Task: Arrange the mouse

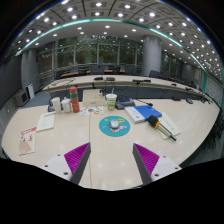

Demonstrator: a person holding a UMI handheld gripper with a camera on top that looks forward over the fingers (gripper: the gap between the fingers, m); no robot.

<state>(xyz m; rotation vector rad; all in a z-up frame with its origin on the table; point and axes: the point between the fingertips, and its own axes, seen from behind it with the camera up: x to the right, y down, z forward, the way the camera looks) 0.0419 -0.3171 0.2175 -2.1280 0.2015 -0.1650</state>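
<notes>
Mouse [117, 125]: small pale shape lying on the round mat, well ahead of the fingers and roughly in line with the gap between them; too small to make out which way it points.
Round mat [114, 126]: teal disc with a light centre, flat on the table, under the mouse.
Gripper [110, 158]: held above the near part of the table, nothing in its grasp.
Fingers [72, 161]: spread wide apart, a broad stretch of bare tabletop showing between them; magenta pads facing inward.
Table [100, 150]: large, light-coloured, seams crossing its top, carrying everything below.
Blue item [146, 113]: flat, just right of the round mat, resting among white sheets.
White sheets [165, 124]: loose papers right of the mat, a dark thin stick-like thing lying across them; cannot tell what it is.
Cup [111, 101]: pale, upright, beyond the mat.
Red bottle [74, 98]: upright, left of the cup, among a cluster of small containers.
Booklets [45, 121]: two printed pieces on the left part of the table, one nearer the fingers [26, 140].
Background: further long desks with dark chairs, columns, ceiling with rows of lights.
</notes>
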